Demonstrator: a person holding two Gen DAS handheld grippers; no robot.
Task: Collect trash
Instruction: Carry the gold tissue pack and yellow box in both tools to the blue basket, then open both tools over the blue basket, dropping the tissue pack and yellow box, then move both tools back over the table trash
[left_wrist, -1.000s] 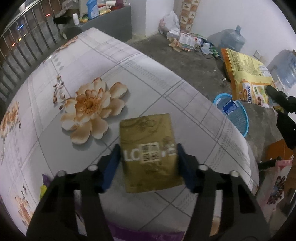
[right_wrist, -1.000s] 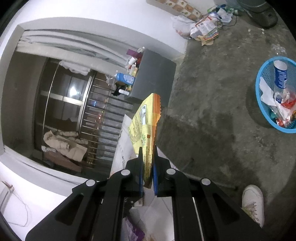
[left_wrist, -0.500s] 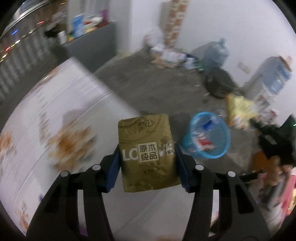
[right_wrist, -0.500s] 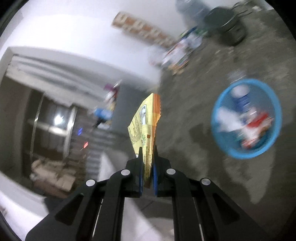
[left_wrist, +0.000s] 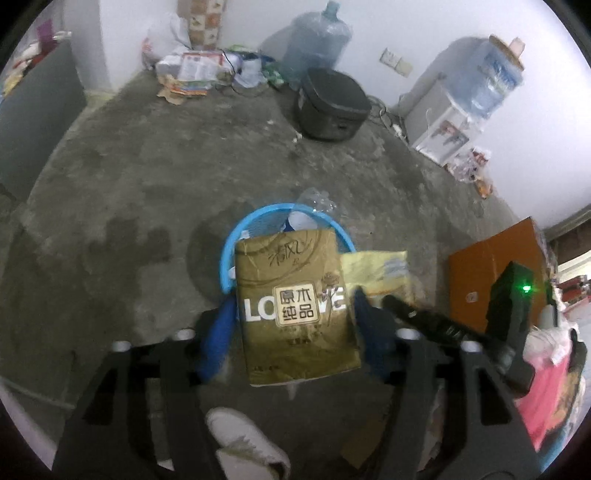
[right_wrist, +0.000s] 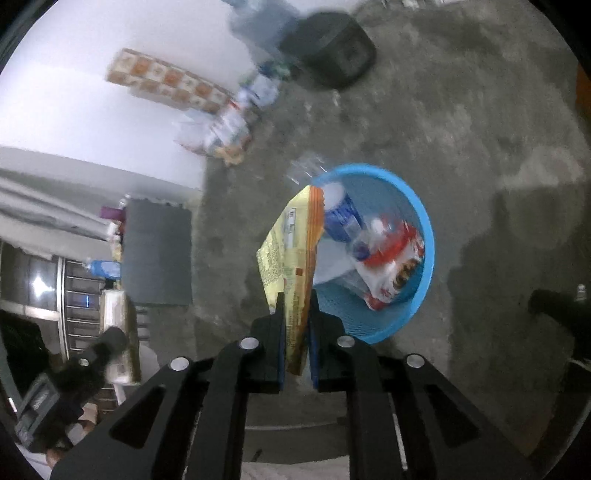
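A: So, what does the left gripper (left_wrist: 293, 314) have?

B: Its blue-padded fingers (left_wrist: 221, 325) are clamped on either side of a flat gold-brown tissue pack printed with white "LOVE" lettering (left_wrist: 295, 306). The pack fills the centre of the left wrist view, and it hides the lower half of a round blue plastic mesh basket (left_wrist: 231, 247) standing on the grey concrete floor (left_wrist: 129, 206).

A: And the right gripper (right_wrist: 297, 343)?

B: Pressed tight on the lower edge of a yellow and orange foil snack bag (right_wrist: 291, 251), seen nearly edge-on at the middle of the right wrist view. The bag's upper end overlaps the left rim of the same basket (right_wrist: 426, 236). From the left camera that bag (left_wrist: 376, 271) shows just right of the tissue pack.

A: What lies in the basket?

B: A blue and white bottle (right_wrist: 341, 214), a red and white wrapper (right_wrist: 391, 262) and some pale paper, all blurred.

A: Anything else around?

B: A clear crumpled plastic bottle (left_wrist: 314, 197) lies on the floor just beyond the basket's far rim. A black rounded appliance (left_wrist: 330, 107) sits at upper centre of the left view, with a big blue water jug (left_wrist: 317, 40) behind it against the white wall. A white shoe (left_wrist: 245, 439) shows at the bottom edge, and an orange board (left_wrist: 491, 269) at the right.
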